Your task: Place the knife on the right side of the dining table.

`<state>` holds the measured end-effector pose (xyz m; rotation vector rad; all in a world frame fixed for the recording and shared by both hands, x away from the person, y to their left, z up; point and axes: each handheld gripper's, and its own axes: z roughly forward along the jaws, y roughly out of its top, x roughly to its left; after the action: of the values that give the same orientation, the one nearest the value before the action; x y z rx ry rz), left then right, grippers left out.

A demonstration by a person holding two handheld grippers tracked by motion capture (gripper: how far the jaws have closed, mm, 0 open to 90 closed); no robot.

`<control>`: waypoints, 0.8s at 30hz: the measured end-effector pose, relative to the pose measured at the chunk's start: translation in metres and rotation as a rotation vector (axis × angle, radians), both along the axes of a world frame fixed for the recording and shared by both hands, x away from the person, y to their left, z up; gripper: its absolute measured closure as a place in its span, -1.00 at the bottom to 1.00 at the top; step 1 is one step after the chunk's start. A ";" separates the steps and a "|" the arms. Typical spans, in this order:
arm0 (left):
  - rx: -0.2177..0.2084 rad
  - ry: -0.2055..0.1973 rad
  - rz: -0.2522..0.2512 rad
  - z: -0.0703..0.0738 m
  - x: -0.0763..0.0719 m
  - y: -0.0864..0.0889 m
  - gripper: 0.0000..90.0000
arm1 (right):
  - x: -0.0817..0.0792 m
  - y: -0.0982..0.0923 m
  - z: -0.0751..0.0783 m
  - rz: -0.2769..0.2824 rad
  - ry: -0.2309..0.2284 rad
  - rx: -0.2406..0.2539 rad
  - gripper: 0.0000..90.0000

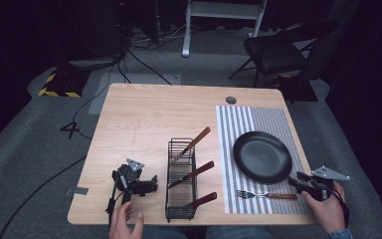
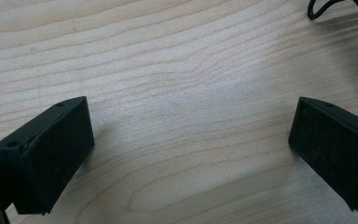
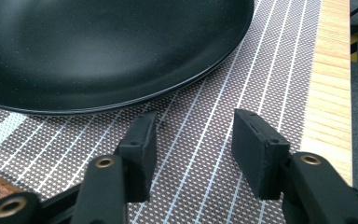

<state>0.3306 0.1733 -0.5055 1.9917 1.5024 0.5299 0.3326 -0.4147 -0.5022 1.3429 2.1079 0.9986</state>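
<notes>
Fork (image 1: 266,195) just left of the empty, parted right gripper (image 1: 298,183), handle nearest.

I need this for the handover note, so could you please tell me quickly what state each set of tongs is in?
Left tongs: open, empty, lying on the table.
Right tongs: open, empty, over the placemat.

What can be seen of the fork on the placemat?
The fork lies flat on the striped placemat, just in front of the black plate and apart from it. Its metal-looking tines point left toward the wire rack; its reddish-brown, wood-looking handle points right, ending near the right gripper, whose open jaws hold nothing.
</notes>
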 end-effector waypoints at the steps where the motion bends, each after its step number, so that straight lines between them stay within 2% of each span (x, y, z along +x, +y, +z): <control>1: 0.000 0.000 0.000 0.000 0.000 0.000 -1.00 | 0.000 0.000 0.000 0.000 0.001 0.002 0.10; 3: 0.001 0.000 0.000 0.000 0.000 0.000 -1.00 | 0.001 -0.001 0.001 -0.001 0.010 0.018 0.06; 7: 0.000 0.000 0.000 0.000 0.000 0.000 -1.00 | 0.001 -0.003 0.008 0.000 0.019 0.014 0.06; 9: 0.000 0.000 0.000 0.000 0.000 0.000 -1.00 | 0.001 -0.005 0.021 0.006 0.016 0.023 0.06; 11: 0.000 0.000 0.000 0.000 0.000 0.000 -1.00 | 0.000 -0.005 0.024 0.011 0.015 0.025 0.06; 12: 0.002 -0.001 0.000 0.000 0.000 0.000 -1.00 | 0.000 -0.004 0.032 0.028 0.014 0.035 0.07; 15: 0.002 -0.001 -0.001 0.000 0.000 0.000 -1.00 | 0.000 -0.002 0.038 0.050 0.017 0.037 0.07; 17: 0.004 -0.001 -0.001 0.000 0.000 0.000 -1.00 | 0.001 0.003 0.046 0.092 0.044 0.055 0.09; 20: 0.003 0.000 0.001 0.000 0.000 0.000 -1.00 | 0.001 0.009 0.059 0.134 0.057 0.072 0.12; 22: 0.002 0.000 0.001 0.000 0.000 0.000 -1.00 | 0.001 0.011 0.064 0.144 0.057 0.076 0.12; 23: 0.001 -0.001 0.001 0.000 0.000 0.000 -1.00 | 0.002 0.017 0.075 0.165 0.047 0.076 0.14; 24: 0.002 -0.001 0.001 0.000 0.000 0.000 -1.00 | 0.002 0.017 0.075 0.165 0.047 0.076 0.14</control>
<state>0.3303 0.1735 -0.5055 1.9919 1.5029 0.5325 0.3345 -0.3979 -0.4275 1.2544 2.2668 1.1338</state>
